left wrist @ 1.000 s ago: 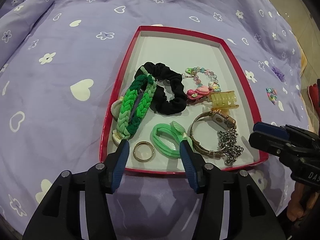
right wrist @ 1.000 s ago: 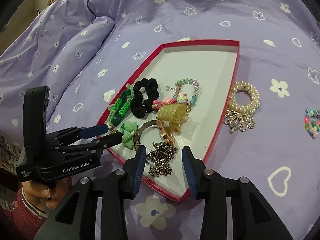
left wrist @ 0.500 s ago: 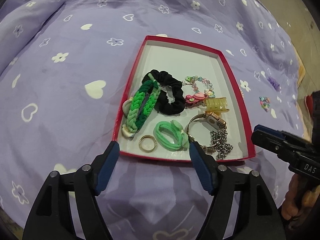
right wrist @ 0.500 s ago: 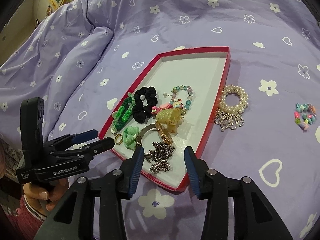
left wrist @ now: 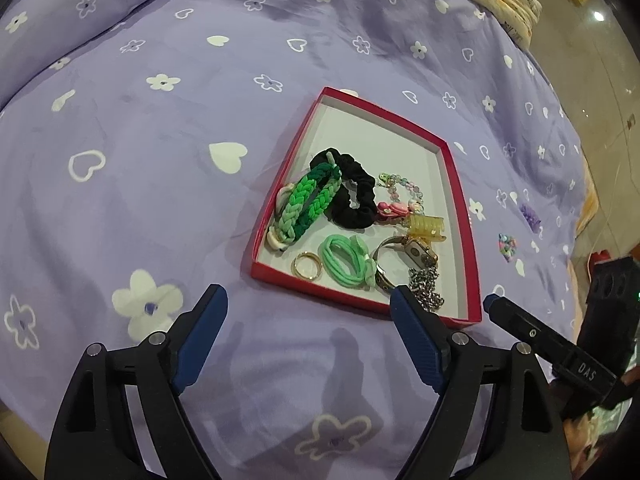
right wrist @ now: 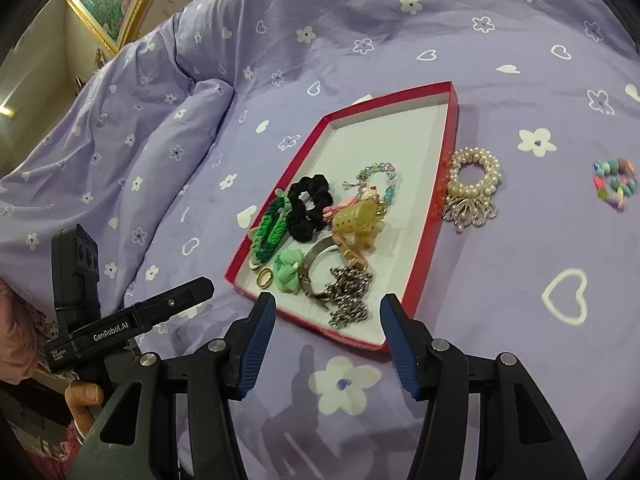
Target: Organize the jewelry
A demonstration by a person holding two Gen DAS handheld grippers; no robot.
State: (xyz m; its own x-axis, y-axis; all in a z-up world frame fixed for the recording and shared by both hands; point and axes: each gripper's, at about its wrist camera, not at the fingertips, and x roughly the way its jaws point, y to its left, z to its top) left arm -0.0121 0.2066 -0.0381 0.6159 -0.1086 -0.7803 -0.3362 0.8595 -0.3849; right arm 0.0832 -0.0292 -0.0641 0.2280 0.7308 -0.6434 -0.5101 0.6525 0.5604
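Both hand-held grippers, left [left wrist: 308, 304] and right [right wrist: 326, 312], hover empty, jaws opening, just short of the red tray [left wrist: 460, 200].

Both cameras sit just behind their own gripper and look steeply down along the fingers at the bed [left wrist: 160, 184]. The left view faces the red tray [left wrist: 474, 280] from its near short edge, fairly close, with the right gripper [left wrist: 520, 326] at its lower right. The right view sees the same tray [right wrist: 436, 216] from further right, with the left gripper [right wrist: 176, 300] at its lower left. Both share the tray and the bedspread around it.
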